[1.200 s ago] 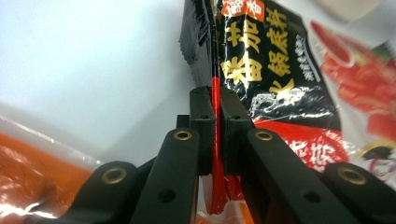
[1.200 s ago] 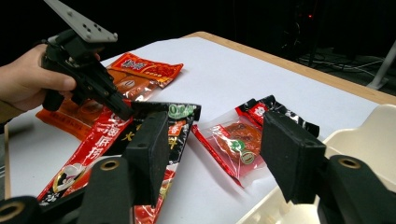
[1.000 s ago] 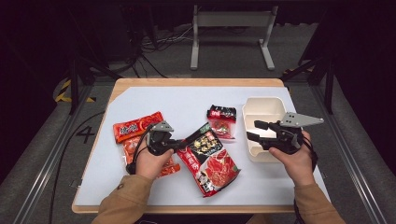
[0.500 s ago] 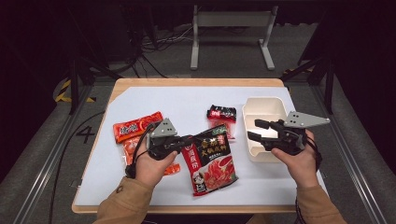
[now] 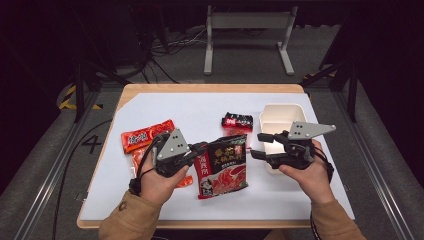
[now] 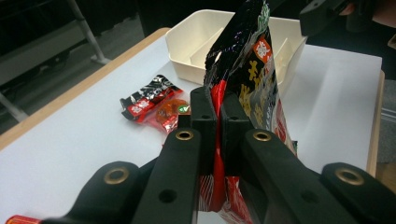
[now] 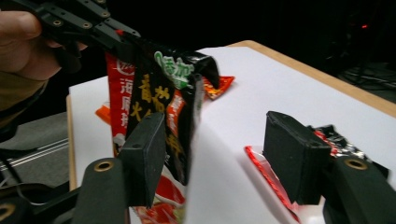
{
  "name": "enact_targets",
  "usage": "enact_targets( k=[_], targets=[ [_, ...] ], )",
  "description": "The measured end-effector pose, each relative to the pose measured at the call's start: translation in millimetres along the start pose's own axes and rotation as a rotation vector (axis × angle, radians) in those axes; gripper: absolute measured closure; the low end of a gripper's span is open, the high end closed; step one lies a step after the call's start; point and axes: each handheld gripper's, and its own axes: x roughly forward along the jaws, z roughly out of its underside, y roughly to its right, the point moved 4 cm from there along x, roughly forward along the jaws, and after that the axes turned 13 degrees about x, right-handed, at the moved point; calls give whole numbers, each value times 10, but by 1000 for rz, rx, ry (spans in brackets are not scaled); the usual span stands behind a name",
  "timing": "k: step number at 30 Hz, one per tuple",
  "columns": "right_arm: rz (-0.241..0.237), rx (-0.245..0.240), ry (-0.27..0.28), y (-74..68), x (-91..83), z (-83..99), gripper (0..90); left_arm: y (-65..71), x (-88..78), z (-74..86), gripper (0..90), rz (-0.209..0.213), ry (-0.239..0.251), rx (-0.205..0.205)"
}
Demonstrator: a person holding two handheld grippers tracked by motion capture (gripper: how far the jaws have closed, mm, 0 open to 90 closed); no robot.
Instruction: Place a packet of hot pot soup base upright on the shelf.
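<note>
A glossy, crinkled noodle packet (image 5: 223, 165), black at the top and red below, is pinched by its edge in the left claw (image 6: 214, 122) and held lifted above the middle of the counter (image 5: 200, 110), a white sheet framed by a pale wood rim. The right claw (image 5: 261, 145) is spread wide, at 3 o'clock of the packet, beside a smooth cream rectangular bin (image 5: 280, 117) with dividers. A small black-and-red sachet (image 5: 238, 121) lies at 12 o'clock of the packet; orange-red wrappers (image 5: 146, 135) lie at 9 o'clock. Bare counter is seen toward the far edge. Dark floor, cables and a grey metal stand (image 5: 247, 20) surround it.
</note>
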Motion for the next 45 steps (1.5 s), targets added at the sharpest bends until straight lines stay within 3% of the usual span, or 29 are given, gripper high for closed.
enact_targets(
  k=[4,12,17,22,25,35,45],
  targets=[
    [-41,18,-36,-53,137,0,376,26,-37,-43,878,-10,9,30],
    [-126,67,-91,-95,366,46,338,53,-72,-90,878,-7,25,46],
    [-158,73,-131,-124,515,71,330,79,-72,-110,878,-1,29,62],
    [-196,75,-152,-154,599,55,401,99,-77,-124,877,0,33,68],
    [-232,75,-151,-189,632,59,488,116,-77,-129,877,2,33,77],
    [-278,11,-206,-236,708,107,541,155,-68,-146,877,8,28,106],
    [-292,-76,-224,-228,701,96,710,164,-73,-152,872,16,34,101]
  ],
)
